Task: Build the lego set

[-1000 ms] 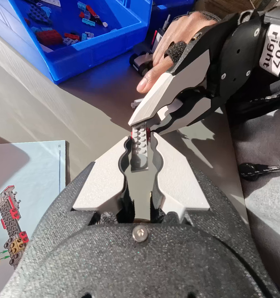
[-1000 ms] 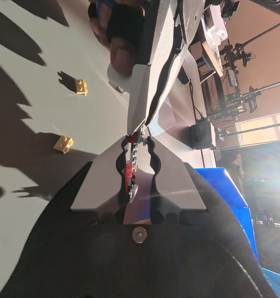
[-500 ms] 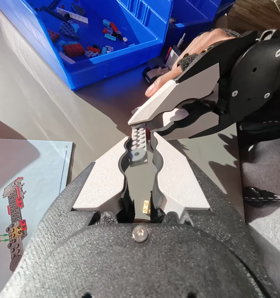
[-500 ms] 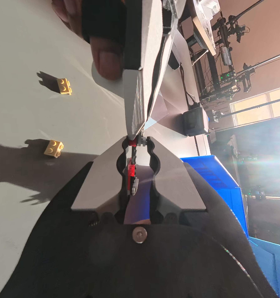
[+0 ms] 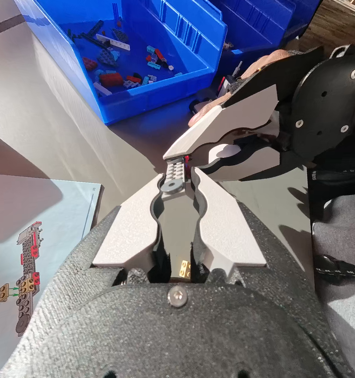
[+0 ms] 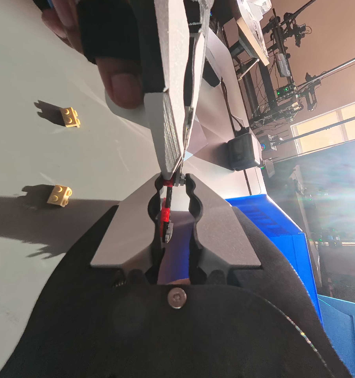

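**Model pinched from two sides, above the table**

Nearest, seen down between the finger roots of the left gripper (image 5: 177,173): one tan brick (image 5: 184,268) lying on the table (image 5: 49,133). Probably a next part, kept close under the work. To the left, the manual (image 5: 39,235), open and flat, with the step for the tan parts in sight.

Further on, at the tips: left gripper closed narrow on the model (image 5: 173,184), clamping its long edges just at the round end, studs facing up. Right gripper (image 5: 182,162) set in from the right and closed on the other end, flat faces against top and underside. Gripped crosswise like this probably to stop the model from twisting during a press or a handover; which of the two, not possible to tell.

Model held in the air, touching nothing else. Long and thin: grey studded plate, round grey disc with a hole, red pieces along one side, a dark layer beneath.

Farthest, the blue bin (image 5: 152,106) with loose parts, well apart.
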Tool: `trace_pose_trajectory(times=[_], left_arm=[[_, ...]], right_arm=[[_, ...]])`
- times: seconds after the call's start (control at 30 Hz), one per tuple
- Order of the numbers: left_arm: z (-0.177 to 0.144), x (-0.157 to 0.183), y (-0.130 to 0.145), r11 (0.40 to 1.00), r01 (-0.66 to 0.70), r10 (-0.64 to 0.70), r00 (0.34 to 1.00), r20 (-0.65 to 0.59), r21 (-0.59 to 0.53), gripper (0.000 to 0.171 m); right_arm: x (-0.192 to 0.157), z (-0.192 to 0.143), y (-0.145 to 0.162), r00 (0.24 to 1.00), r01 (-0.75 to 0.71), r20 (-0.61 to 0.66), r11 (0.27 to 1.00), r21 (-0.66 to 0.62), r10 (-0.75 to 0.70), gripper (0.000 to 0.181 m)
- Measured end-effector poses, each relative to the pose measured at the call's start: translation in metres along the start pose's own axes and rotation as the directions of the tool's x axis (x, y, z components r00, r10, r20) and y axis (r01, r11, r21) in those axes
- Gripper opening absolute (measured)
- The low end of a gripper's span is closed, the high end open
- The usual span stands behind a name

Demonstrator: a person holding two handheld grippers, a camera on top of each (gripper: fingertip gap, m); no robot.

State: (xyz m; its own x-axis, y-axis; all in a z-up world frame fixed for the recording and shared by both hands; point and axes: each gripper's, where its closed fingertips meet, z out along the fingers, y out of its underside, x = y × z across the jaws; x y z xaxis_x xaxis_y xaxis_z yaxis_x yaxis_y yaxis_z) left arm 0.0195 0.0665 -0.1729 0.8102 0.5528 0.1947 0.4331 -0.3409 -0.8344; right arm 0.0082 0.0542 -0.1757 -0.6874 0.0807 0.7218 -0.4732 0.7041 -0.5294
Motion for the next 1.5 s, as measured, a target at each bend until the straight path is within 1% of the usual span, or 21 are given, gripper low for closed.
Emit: trace_pose_trajectory(times=[0.37,0.53,0.63,0.7,0.8,0.9,1.0,1.07,1.17,1.2,1.23,1.4,1.43,1.5], left_arm=[[0.001,-0.002,0.001,1.0,-0.006,0.006,1.0,-0.007,0.018,0.024],[0.002,-0.004,0.003,0.998,-0.04,0.041,0.999,-0.027,0.045,0.024],[0.002,-0.008,0.003,0.995,-0.061,0.064,0.997,-0.038,0.075,0.025],[0.0,-0.01,0.002,0.992,-0.059,0.067,0.996,-0.062,0.113,0.025],[-0.003,-0.015,0.004,0.987,-0.078,0.088,0.994,-0.068,0.14,0.025],[-0.006,-0.015,0.005,0.984,-0.081,0.098,0.99,-0.101,0.16,0.025],[-0.01,-0.013,0.0,0.977,-0.084,0.111,0.985,-0.131,0.198,0.024],[-0.011,-0.015,0.001,0.977,-0.091,0.117,0.985,-0.13,0.193,0.025],[-0.013,-0.015,0.002,0.977,-0.092,0.12,0.983,-0.139,0.192,0.025],[-0.013,-0.014,0.002,0.977,-0.089,0.119,0.982,-0.145,0.195,0.025],[-0.014,-0.015,0.001,0.976,-0.084,0.114,0.983,-0.146,0.199,0.025],[-0.017,-0.016,0.006,0.984,-0.039,0.071,0.981,-0.179,0.176,0.025],[-0.019,-0.017,0.006,0.984,-0.028,0.061,0.981,-0.185,0.175,0.028],[-0.023,-0.017,0.008,0.986,0.007,0.03,0.976,-0.218,0.168,0.039]], right_arm=[[0.0,0.003,0.0,0.998,0.063,0.006,0.998,-0.003,-0.063,0.021],[-0.001,0.005,0.001,0.998,0.066,-0.001,0.998,-0.002,-0.066,0.021],[0.001,0.008,0.002,0.999,0.034,-0.013,0.999,-0.012,-0.034,0.022],[0.001,0.008,0.0,1.0,-0.018,-0.013,1.0,0.006,0.018,0.023],[0.003,0.005,0.001,0.996,-0.092,-0.006,0.995,0.031,0.092,0.037],[0.002,0.005,0.009,0.993,-0.12,0.008,0.993,0.017,0.119,0.038],[0.001,0.009,0.014,0.995,-0.099,-0.002,0.995,-0.004,0.099,0.035],[0.0,0.011,0.013,0.996,-0.093,-0.003,0.996,-0.005,0.093,0.032],[-0.003,0.015,0.011,0.997,-0.075,-0.003,0.997,-0.006,0.075,0.022],[-0.003,0.016,0.01,0.998,-0.067,-0.009,0.998,0.0,0.067,0.016],[-0.003,0.016,0.009,0.998,-0.054,-0.021,0.999,0.006,0.054,0.011],[0.006,0.015,0.006,0.991,0.064,-0.122,0.998,0.016,-0.061,0.007],[0.007,0.015,0.006,0.987,0.089,-0.139,0.996,0.019,-0.085,0.007],[0.008,0.013,0.003,0.979,0.134,-0.162,0.99,0.043,-0.125,0.007]])
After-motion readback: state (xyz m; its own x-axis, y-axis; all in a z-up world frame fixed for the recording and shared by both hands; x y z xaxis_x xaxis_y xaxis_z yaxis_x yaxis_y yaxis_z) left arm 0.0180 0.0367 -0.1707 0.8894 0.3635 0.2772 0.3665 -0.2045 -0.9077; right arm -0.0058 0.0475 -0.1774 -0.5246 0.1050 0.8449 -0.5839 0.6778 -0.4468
